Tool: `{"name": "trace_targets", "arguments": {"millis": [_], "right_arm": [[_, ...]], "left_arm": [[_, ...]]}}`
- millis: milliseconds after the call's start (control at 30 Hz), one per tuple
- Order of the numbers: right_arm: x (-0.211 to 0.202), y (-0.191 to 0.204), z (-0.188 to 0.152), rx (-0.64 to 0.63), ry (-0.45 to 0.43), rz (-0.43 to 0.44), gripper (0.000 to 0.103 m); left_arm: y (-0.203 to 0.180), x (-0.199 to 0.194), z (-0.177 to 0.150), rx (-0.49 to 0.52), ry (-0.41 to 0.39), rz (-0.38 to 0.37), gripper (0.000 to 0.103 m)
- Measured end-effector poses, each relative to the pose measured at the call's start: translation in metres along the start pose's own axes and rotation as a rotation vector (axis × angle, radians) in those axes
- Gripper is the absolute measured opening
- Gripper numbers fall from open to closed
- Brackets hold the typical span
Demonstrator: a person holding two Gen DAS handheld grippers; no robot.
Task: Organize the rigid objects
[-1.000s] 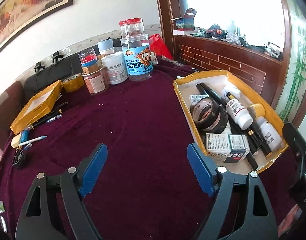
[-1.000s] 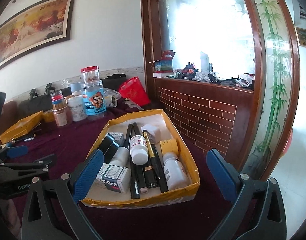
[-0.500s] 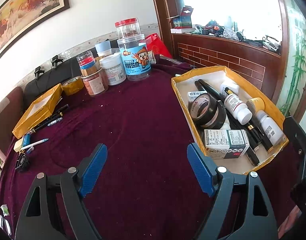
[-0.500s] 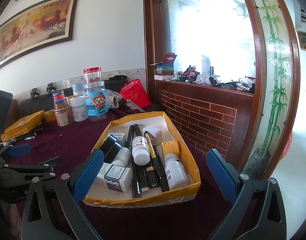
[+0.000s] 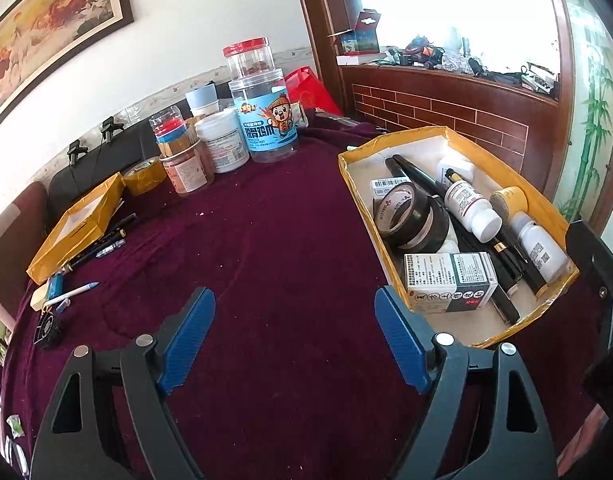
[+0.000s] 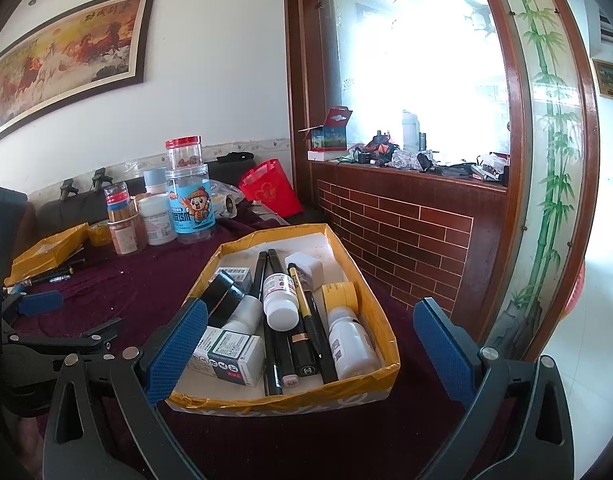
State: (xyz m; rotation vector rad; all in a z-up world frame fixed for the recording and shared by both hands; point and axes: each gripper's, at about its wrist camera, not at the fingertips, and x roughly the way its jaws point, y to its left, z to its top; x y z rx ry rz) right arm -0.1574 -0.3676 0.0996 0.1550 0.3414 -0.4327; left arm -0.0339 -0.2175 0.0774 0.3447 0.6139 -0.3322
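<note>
Just beyond the wide, empty right claw (image 6: pixel 310 344) sits the yellow tray (image 6: pixel 380 320).

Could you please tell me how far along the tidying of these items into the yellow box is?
Looks done: the yellow box already holds tape rolls, white bottles, black pens and a carton. In hand: nothing; the left gripper and right gripper are both open and empty. Left: loose pens, a yellow tape roll and jars on the cloth.
</note>
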Motion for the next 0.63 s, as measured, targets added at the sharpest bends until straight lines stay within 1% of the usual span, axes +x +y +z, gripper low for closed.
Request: {"name": "trace_targets", "arguments": {"millis": [233, 400, 633], "right_arm": [[0.0005, 0.0001, 0.0003, 0.001, 0.001, -0.001, 0.101], [0.0002, 0.0, 0.0004, 0.001, -0.002, -0.002, 0.101], [-0.0002, -0.0006, 0.0007, 0.005, -0.003, -0.004, 0.101]], "left_arm": [[-0.001, -0.0003, -0.0003, 0.005, 0.003, 0.002, 0.083], [-0.001, -0.0018, 0.0, 0.009, -0.002, 0.032, 0.083], [0.0035, -0.0054, -0.0003, -0.003, -0.006, 0.028, 0.083]]}}
